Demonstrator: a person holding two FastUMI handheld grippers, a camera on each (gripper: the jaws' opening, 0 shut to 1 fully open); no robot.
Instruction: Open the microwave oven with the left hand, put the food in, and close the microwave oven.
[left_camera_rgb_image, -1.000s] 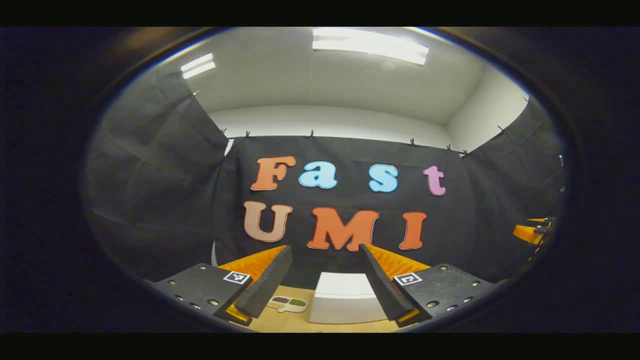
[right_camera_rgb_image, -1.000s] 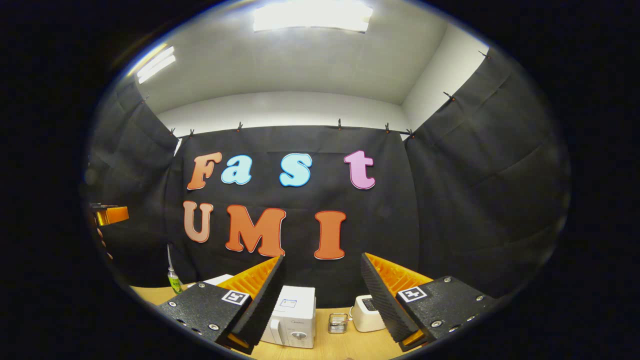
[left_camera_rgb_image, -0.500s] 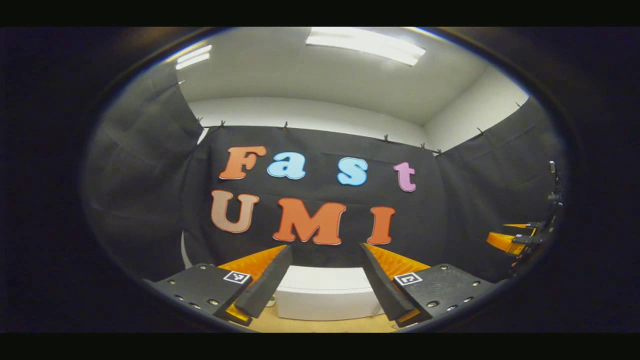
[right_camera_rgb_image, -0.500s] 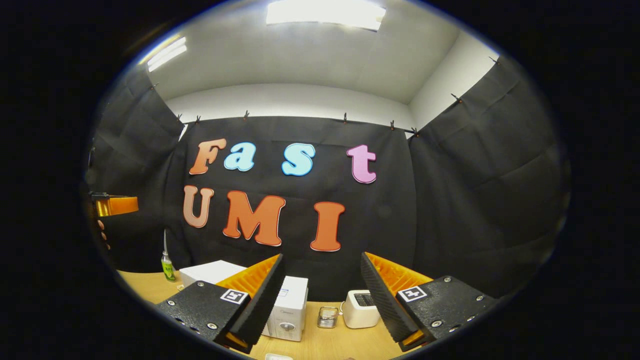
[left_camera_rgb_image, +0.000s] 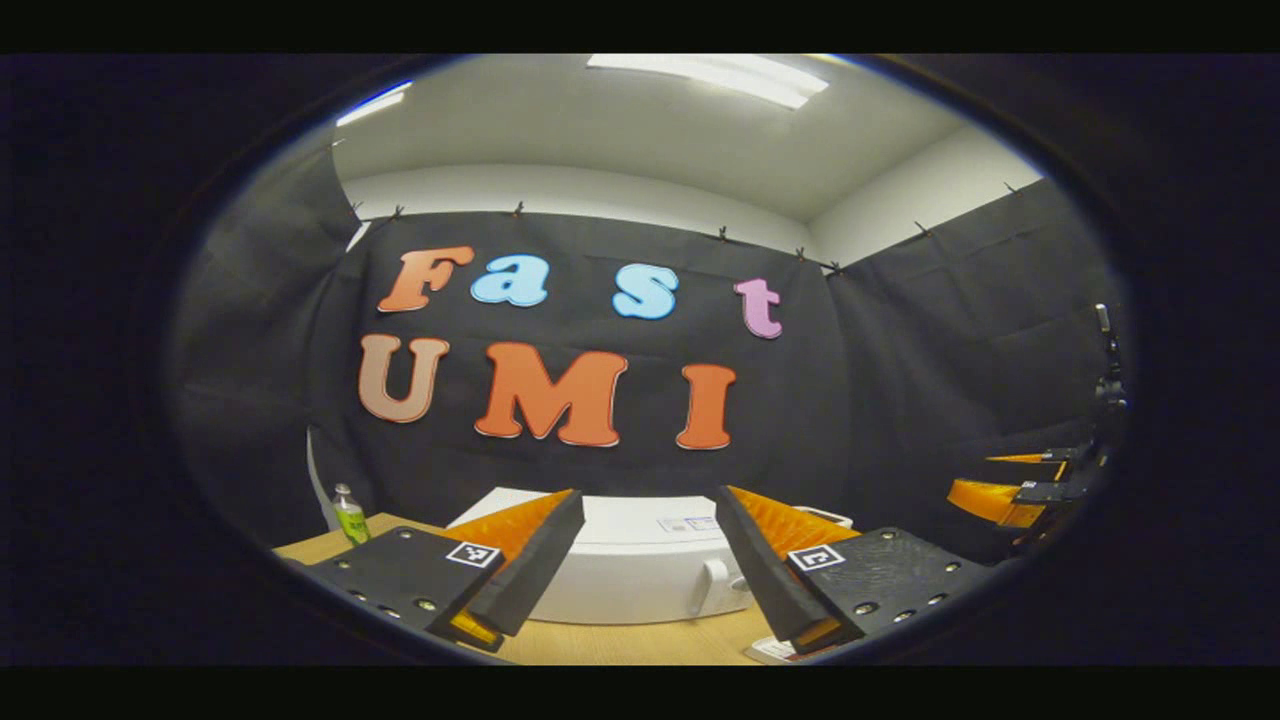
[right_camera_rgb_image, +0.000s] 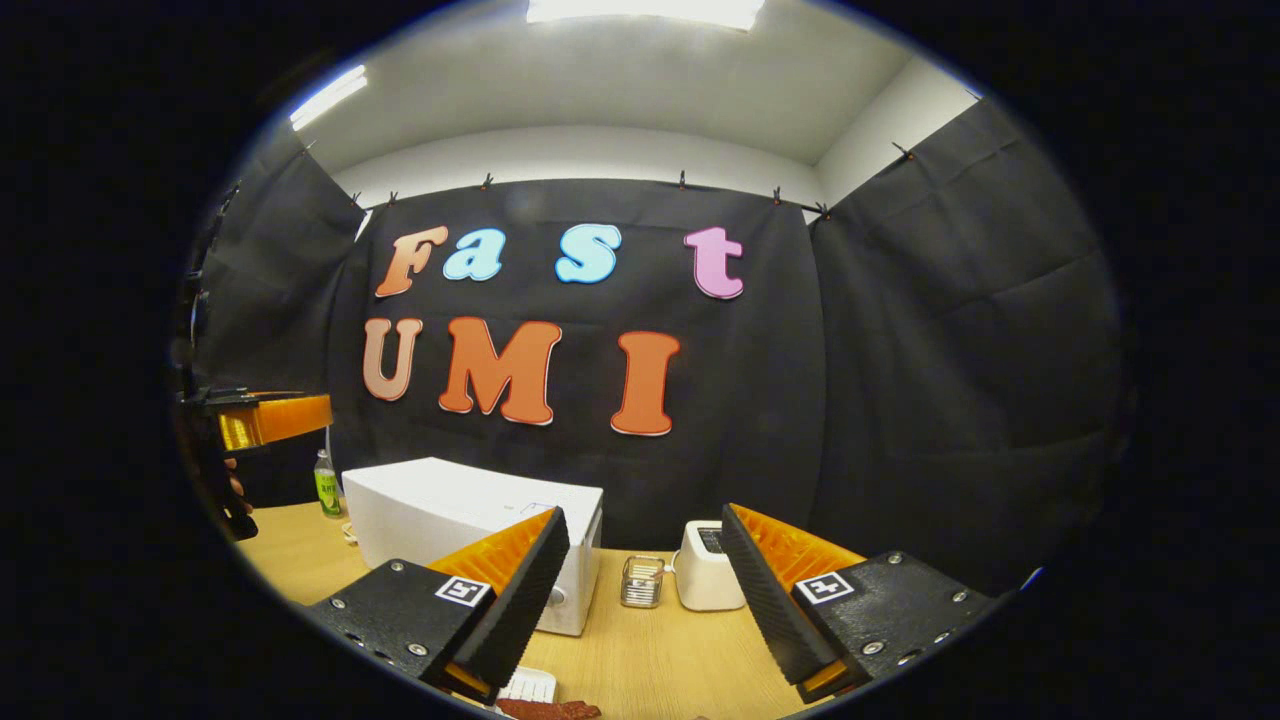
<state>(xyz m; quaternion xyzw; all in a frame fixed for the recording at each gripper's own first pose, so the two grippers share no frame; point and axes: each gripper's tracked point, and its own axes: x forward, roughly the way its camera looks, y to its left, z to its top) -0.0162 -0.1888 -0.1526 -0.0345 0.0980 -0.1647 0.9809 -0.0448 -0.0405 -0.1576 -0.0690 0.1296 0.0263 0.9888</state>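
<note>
The microwave sits on the wooden surface, a white box with its door closed, so the step in hand is judged to be the approach for opening it. In the left gripper view the left gripper hangs in front of it with its jaws spread and nothing between them, and the door handle shows as a pale upright bar just inside the right-hand finger. The right gripper is likewise spread and empty, held off to the side, with a toaster and a small glass holder between its fingers farther back. At the bottom edge of the right gripper view lies a reddish strip, probably the food, beside a white tray — both are cut off, so what they are is uncertain.

To do this well, the left gripper should drop a little and shift so the handle sits squarely between both fingers before closing. Which edge carries the hinge cannot be told from here, so the pull should follow the arc the door gives, not run straight back, or the light oven may slide. Keep the right gripper clear of the door's swing — it is best placed waiting near the food.
</note>
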